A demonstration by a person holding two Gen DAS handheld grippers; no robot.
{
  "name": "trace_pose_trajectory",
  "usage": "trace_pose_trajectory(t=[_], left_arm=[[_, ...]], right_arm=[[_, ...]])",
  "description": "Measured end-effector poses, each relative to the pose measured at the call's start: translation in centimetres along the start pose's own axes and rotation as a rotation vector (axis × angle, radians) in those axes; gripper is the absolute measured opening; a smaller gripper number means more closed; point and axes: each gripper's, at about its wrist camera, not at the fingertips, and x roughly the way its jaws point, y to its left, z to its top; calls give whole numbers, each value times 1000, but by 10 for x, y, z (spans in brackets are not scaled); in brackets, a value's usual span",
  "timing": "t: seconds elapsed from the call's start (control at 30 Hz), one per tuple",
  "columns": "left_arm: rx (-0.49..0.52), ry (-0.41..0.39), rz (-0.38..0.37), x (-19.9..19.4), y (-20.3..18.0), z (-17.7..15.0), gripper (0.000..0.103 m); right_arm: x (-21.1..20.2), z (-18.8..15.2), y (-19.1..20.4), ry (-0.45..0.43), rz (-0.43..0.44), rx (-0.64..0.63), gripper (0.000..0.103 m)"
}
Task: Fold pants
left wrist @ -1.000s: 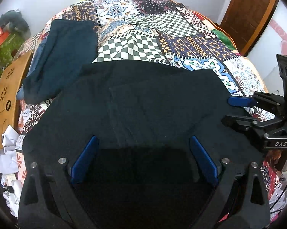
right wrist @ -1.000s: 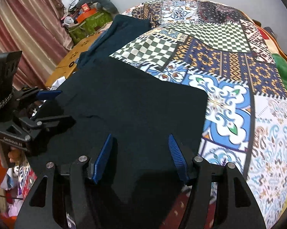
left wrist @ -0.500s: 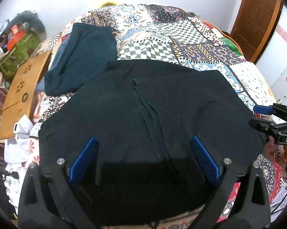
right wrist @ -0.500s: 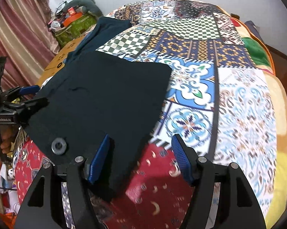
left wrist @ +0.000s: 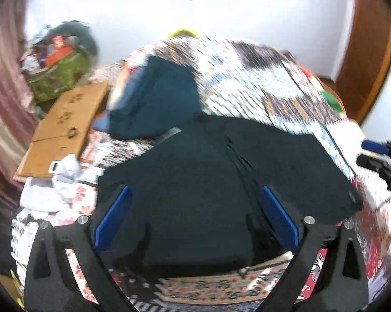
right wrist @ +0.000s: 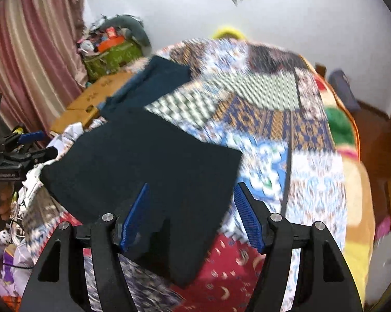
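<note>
The dark pants [left wrist: 195,182] lie folded on the bed [right wrist: 286,130], both tools — left tool [left wrist: 195,223], right tool [right wrist: 192,218] — gaping, empty; a trailing pad could snag the near edge and undo the fold.

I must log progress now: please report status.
Both hand-held grippers, left and right, open, nothing held. Dark pants folded flat on quilt. Second folded garment beyond, apart.
</note>
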Motion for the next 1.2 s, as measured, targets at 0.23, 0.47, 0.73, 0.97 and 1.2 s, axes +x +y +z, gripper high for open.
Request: trace_pose_trajectory(t=[0.23,0.47,0.73,0.97,1.2], left_arm=[[-183,-51,56,-25,65,-5,100],[-375,69,44,-9,128,-42,100],[-543,223,-84,23,157,-95,100],[-714,293,-330,51,163,-118,100],[-800,309,-448,76,170,-120,100]], right_arm=[[4,22,43,-55,70,-75,66],[36,25,86,-8,128,-149,66],[83,10,118,143,181,-169,66],[90,4,123,192,198,-155,67],[92,3,124,198,204,-157,69]])
